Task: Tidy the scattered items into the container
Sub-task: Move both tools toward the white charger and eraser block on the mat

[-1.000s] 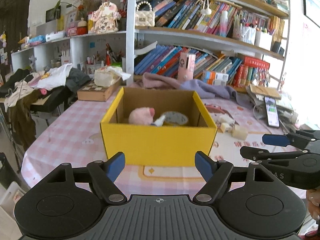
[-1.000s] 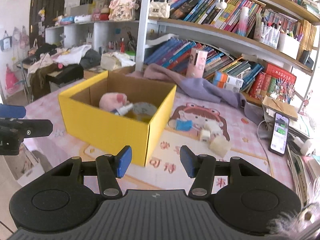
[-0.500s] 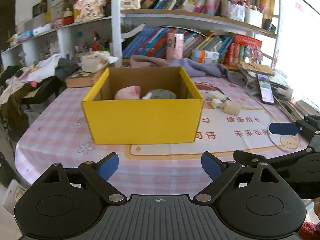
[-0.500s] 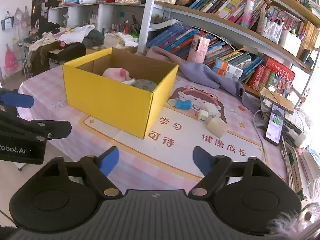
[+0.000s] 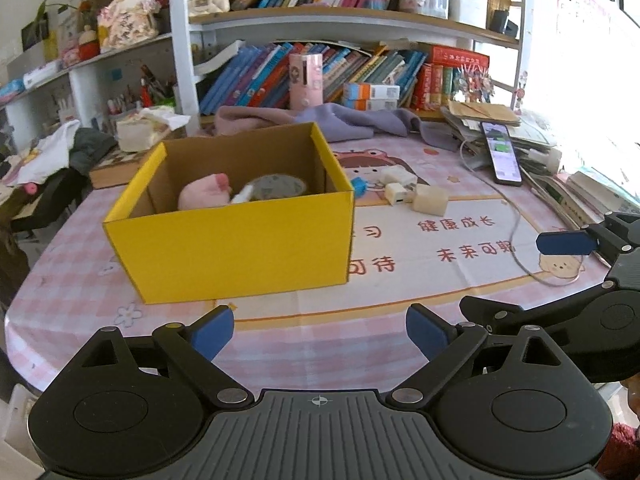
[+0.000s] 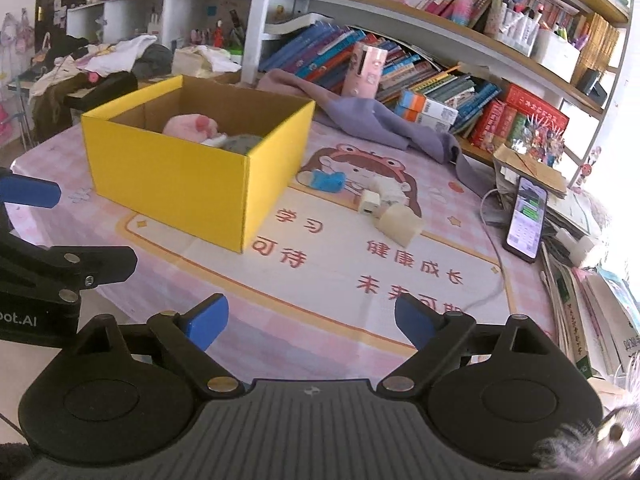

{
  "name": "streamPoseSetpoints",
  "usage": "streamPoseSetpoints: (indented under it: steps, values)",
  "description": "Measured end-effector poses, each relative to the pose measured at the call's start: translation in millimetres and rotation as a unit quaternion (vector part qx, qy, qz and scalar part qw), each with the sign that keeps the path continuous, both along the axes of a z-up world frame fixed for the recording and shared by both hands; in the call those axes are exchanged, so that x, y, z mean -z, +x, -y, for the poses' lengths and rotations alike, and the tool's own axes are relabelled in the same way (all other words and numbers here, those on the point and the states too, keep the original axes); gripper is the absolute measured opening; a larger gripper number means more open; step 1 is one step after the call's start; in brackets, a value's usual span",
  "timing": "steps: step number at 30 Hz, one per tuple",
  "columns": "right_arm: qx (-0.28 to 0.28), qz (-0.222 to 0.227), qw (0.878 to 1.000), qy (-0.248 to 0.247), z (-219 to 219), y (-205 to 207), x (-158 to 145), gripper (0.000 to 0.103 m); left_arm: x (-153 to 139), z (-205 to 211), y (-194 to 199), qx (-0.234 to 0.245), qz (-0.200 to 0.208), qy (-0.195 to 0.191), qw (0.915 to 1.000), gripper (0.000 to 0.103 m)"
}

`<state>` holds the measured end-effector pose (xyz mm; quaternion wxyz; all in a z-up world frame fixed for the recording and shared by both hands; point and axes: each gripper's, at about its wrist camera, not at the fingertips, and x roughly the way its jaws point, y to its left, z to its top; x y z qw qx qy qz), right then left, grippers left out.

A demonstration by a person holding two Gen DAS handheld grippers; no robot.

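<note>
Bookshelves crowd behind the counter (image 6: 400,264); both tools, left tool (image 5: 319,330) and right tool (image 6: 311,318), are empty, jaws opening. Loose blocks (image 6: 396,222) beside the yellow box (image 6: 192,176) lie near a cable (image 6: 494,248) that a reach might snag.

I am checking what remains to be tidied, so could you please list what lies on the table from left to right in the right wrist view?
Yellow box → blue item → small white cube → cream block → phone.
</note>
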<state>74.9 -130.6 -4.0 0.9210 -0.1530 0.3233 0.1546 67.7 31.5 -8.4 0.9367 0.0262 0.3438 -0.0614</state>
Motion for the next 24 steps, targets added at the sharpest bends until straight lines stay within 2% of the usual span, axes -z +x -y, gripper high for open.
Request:
streamPoseSetpoints:
  steps: [6, 14, 24]
  values:
    - [0.009, -0.022, 1.0, -0.008, 16, 13, 7, 0.091, 9, 14, 17, 0.012, -0.03, -0.008, 0.9994, 0.095]
    - [0.029, -0.041, 0.999, -0.011, 38, 33, 13, 0.091, 17, 37, 38, 0.034, -0.046, -0.004, 0.9983, 0.095]
    - [0.075, -0.071, 0.995, -0.005, 77, 65, 24, 0.093, 25, 81, 66, 0.095, -0.058, 0.013, 0.9937, 0.095]
